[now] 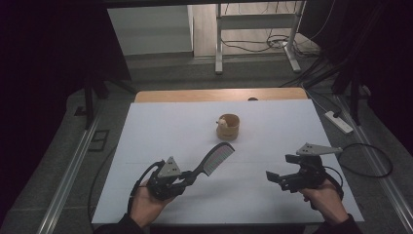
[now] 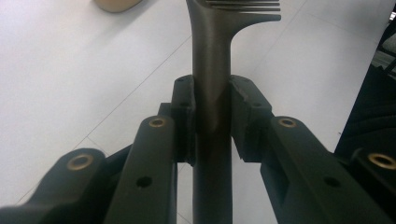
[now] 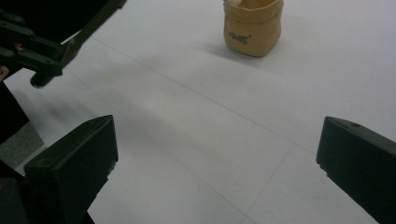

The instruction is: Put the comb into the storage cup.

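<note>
comb (image 1: 214, 160): a dark, matte comb with a long, slightly curved handle and a broad head of fine, close-set teeth along one edge. seen from the high view it lies at about 7 o'clock from the table's middle, raised off the surface, its head pointing toward 1 o'clock and its teeth facing 4 o'clock. the left tool (image 1: 187, 176) grips the handle; in the left gripper view the comb (image 2: 211, 93) runs straight up between the two pads (image 2: 184, 105), which press on either side of the handle, and the teeth start at the top edge. a hand (image 1: 143, 202) holds that tool from below.

the right tool (image 1: 273, 177) hangs at about 5 o'clock, well apart from the comb, its jaws spread wide with nothing between them; in the right gripper view they stand far apart at the lower corners over bare table.

a small tan pouch-like holder (image 1: 228, 126) stands upright near the table's centre, toward 12 o'clock from the comb, with something pale showing at its rim. in the right gripper view the holder (image 3: 252, 28) shows dark printed lettering too small to read.

the table (image 1: 170, 131) is covered by a plain white sheet with faint straight creases; a strip of wood shows along its far edge. beyond is grey floor with a white metal stand (image 1: 255, 34), loose black cables and a white power strip (image 1: 338, 122) at 3 o'clock. dark curtains close the room at both sides.
</note>
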